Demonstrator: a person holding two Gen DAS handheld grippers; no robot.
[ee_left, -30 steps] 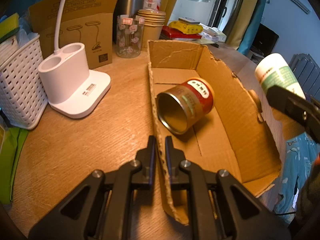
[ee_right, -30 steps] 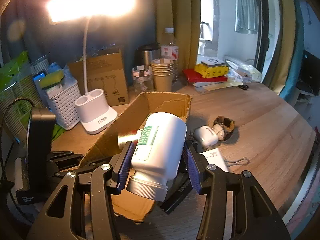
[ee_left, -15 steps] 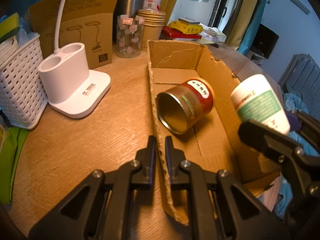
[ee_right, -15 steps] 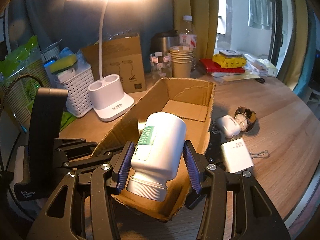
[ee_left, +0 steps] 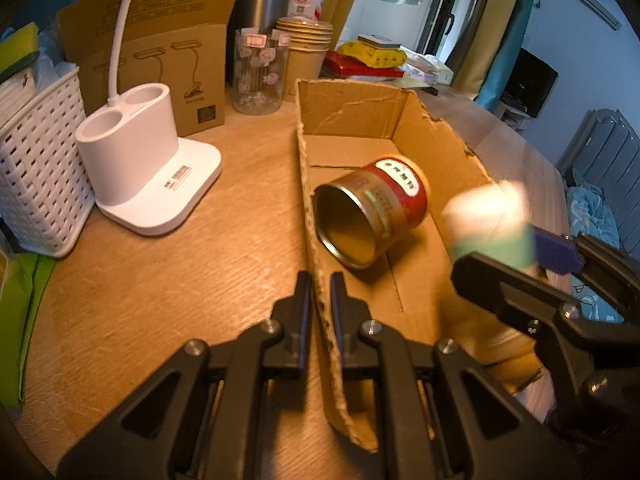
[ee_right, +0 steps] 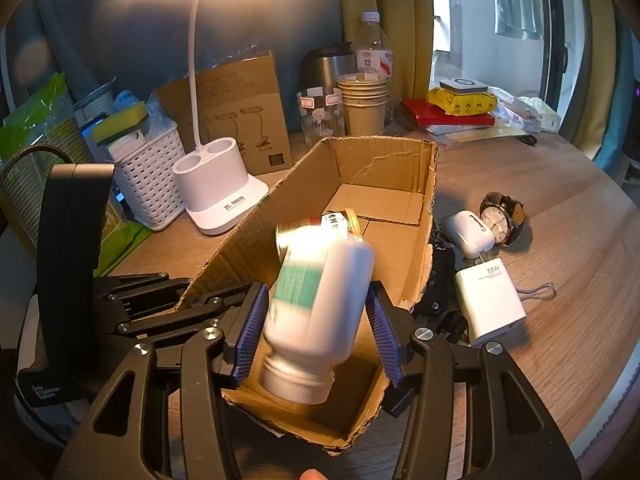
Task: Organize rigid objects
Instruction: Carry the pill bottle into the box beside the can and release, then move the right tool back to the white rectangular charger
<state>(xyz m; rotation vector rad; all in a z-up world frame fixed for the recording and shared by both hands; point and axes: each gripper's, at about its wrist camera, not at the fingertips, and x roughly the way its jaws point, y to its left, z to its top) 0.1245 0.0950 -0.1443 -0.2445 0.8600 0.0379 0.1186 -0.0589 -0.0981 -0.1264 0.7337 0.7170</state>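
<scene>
An open cardboard box [ee_left: 436,148] [ee_right: 384,168] lies on the wooden table. A red and gold tin can [ee_left: 372,210] [ee_right: 316,226] lies on its side inside it. My left gripper [ee_left: 319,296] is shut on the box's near left wall. My right gripper [ee_right: 316,320] [ee_left: 516,256] is over the box with its jaws spread. A white bottle with a green label [ee_right: 320,312] [ee_left: 488,220] sits blurred and tilted between the pads with gaps on both sides, falling into the box.
A white lamp base [ee_left: 140,164], a white basket [ee_left: 36,168] and a brown carton [ee_left: 160,56] stand left of the box. Right of the box lie a 33W charger [ee_right: 488,300], a white earbud case [ee_right: 468,232] and a wristwatch [ee_right: 500,220].
My right gripper moved over the box, lowered, and its jaws opened. The bottle tilted and now drops loose. My left gripper kept its hold on the box wall.
</scene>
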